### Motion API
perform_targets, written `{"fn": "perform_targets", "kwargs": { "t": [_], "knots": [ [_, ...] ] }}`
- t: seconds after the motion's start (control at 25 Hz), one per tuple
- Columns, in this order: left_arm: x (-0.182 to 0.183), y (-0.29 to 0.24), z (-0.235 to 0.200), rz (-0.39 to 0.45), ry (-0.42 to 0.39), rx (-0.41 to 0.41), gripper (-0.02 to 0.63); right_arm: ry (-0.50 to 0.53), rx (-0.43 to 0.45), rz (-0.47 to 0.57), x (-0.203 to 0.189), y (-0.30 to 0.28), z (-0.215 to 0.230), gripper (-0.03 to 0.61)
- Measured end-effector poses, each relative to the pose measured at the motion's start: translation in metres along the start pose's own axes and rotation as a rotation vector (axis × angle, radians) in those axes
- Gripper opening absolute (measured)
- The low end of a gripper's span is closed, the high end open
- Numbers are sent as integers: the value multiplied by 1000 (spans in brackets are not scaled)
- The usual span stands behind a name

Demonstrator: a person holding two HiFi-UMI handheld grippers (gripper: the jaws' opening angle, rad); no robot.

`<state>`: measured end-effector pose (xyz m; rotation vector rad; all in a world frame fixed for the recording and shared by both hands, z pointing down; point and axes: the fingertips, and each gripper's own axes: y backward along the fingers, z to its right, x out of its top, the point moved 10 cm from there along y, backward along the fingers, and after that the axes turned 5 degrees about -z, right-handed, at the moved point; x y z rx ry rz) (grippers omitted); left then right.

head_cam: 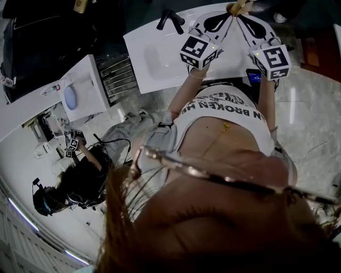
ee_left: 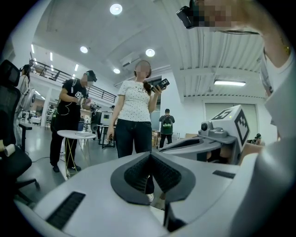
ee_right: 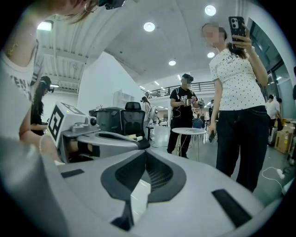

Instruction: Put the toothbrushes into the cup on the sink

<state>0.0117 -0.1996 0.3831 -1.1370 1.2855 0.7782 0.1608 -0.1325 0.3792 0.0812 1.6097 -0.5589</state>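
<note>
Both grippers are empty with their jaws pressed fully together: the left gripper [ee_left: 150, 156] shows its dark pads meeting with nothing between them, and the right gripper [ee_right: 144, 155] shows the same. They are held side by side in front of the person's chest, above the near right part of the white sink [head_cam: 150, 65], with the black faucet [head_cam: 170, 18] off to their left at the far edge. Each gripper view looks level across the room at standing people [ee_left: 134, 111], not down at the basin, so neither shows a toothbrush or a cup. In the head view a tan thing [head_cam: 237, 6] sits at the sink's far right edge, just past the jaw tips and roughly between them. Whether it is a handle of the toothbrushes or the cup, and how its long axis runs, cannot be told. It lies ahead of and below both grippers, about equally near to each, so the coming reach probably needs the jaws tipped downward and opened.
</note>
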Motion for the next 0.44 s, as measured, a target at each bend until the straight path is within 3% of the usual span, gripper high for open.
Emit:
{"fn": "perform_targets", "kwargs": {
  "t": [0.44],
  "knots": [
    [-8,-4,-5,-13,7,-5,14,-10,-21,-13,-8,0,4,28]
  ]
}}
